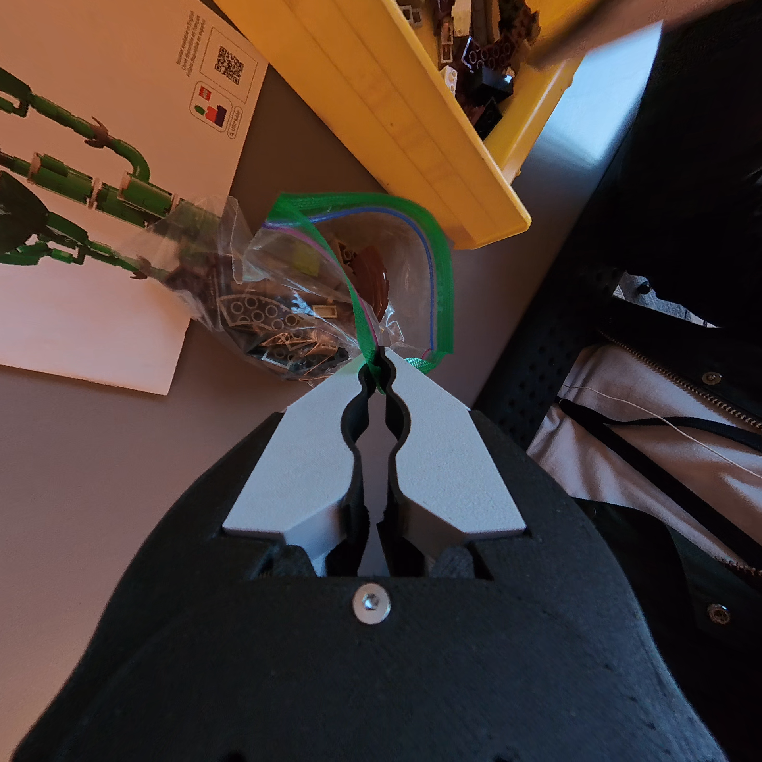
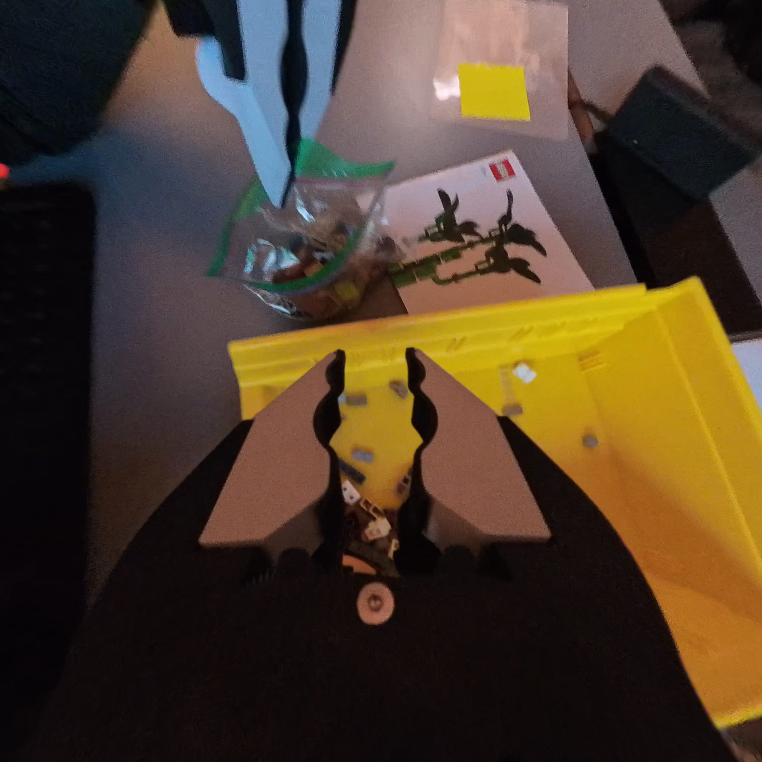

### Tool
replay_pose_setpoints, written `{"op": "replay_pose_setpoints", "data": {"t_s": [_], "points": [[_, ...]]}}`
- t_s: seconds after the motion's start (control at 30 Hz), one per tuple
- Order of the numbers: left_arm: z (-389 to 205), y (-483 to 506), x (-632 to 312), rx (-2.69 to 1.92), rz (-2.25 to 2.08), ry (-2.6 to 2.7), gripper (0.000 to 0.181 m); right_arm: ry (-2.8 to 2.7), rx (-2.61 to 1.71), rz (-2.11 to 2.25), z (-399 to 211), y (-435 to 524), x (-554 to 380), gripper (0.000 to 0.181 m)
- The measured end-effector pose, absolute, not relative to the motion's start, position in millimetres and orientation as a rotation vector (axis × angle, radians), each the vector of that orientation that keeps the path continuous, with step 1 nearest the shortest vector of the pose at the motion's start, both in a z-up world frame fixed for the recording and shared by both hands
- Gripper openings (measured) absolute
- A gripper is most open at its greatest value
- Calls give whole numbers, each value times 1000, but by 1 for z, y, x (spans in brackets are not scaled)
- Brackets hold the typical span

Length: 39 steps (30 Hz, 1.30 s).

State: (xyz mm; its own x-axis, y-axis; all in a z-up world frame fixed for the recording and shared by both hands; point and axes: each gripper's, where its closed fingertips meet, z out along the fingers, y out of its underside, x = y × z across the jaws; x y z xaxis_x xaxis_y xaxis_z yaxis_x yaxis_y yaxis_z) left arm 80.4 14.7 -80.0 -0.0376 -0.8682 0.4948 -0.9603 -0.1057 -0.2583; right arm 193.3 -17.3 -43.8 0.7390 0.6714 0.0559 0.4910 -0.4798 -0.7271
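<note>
My left gripper (image 1: 379, 367) is shut on the green zip edge of a clear plastic bag (image 1: 288, 297) and holds its mouth open. The bag holds several dark and brown toy bricks and rests on the grey table (image 1: 82, 474). In the right wrist view the left gripper (image 2: 288, 185) comes down from above onto the same bag (image 2: 305, 255). My right gripper (image 2: 374, 358) is open and empty above a yellow bin (image 2: 618, 453). Loose small bricks (image 2: 371, 523) lie in the bin under and between its fingers.
An instruction booklet (image 1: 82, 288) with a green plant picture lies beside the bag, also in the right wrist view (image 2: 474, 231). The yellow bin (image 1: 412, 123) stands just behind the bag. A clear sheet with a yellow square (image 2: 495, 90) and a dark box (image 2: 676, 132) lie farther off.
</note>
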Motion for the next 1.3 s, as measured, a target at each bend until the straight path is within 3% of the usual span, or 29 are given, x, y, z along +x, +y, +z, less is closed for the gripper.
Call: {"op": "replay_pose_setpoints", "data": {"t_s": [0.17,0.33,0.4,0.43,0.6,0.73,0.83,0.97,1.07,1.2,1.3], "points": [[-81,14,80,2055,831,-1985,0,-849,-2480,99,-122,-5,223,32],[-82,15,81,2056,833,-1980,0,-868,-2577,57,-155,2,217,32],[-82,15,81,2055,829,-1977,0,-880,-2588,61,-162,2,214,20],[-82,14,80,2054,829,-1977,0,-875,-2580,81,-161,2,212,10],[-81,15,80,2055,834,-1983,0,-781,-2594,-3,-139,-1,234,9],[-81,15,81,2057,836,-1978,0,-538,-2337,-53,-51,16,233,9],[-82,15,81,2057,832,-1975,0,-679,-2088,190,-3,10,165,9],[-82,15,81,2059,832,-1975,0,-918,-2160,147,-43,10,121,10],[-80,16,80,2061,837,-1979,0,-985,-2207,94,-61,11,118,21],[-79,17,79,2066,843,-1974,0,-920,-2190,151,-40,0,140,23],[-79,17,79,2065,840,-1973,0,-958,-2388,171,-68,-28,175,23]]}}
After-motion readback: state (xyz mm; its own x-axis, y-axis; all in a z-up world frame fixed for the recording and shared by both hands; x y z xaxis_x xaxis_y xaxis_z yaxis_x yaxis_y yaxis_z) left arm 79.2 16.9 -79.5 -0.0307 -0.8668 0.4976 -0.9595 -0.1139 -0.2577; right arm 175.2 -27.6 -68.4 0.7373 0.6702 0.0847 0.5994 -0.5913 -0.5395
